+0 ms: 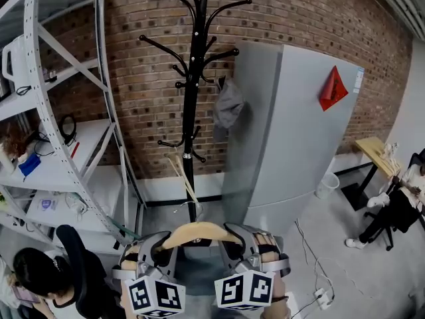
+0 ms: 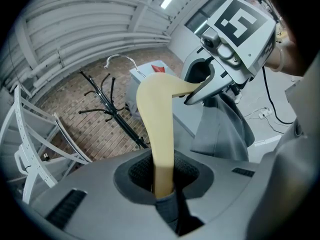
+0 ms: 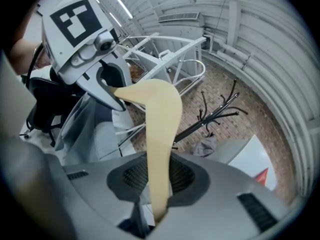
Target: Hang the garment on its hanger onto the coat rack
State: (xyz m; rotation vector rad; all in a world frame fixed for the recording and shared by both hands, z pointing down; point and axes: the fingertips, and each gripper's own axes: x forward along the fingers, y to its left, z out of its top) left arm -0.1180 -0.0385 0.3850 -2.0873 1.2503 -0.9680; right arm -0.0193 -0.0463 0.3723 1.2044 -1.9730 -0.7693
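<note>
A pale wooden hanger [image 1: 201,232] is held level between my two grippers at the bottom of the head view. My left gripper [image 1: 165,243] is shut on the hanger's left arm [image 2: 159,134], and my right gripper [image 1: 236,239] is shut on its right arm [image 3: 159,134]. The hanger's metal hook [image 2: 120,60] points up. The grey garment [image 2: 224,129] hangs from the hanger below the jaws and also shows in the right gripper view [image 3: 80,129]. The black coat rack [image 1: 194,78] stands straight ahead against the brick wall, some way beyond the hanger.
A grey cloth [image 1: 229,105] hangs on one right-hand peg of the rack. A tall grey cabinet [image 1: 299,138] stands right of the rack, and white metal shelving [image 1: 60,111] stands to the left. One person sits at lower left [image 1: 40,278], another at far right [image 1: 395,208].
</note>
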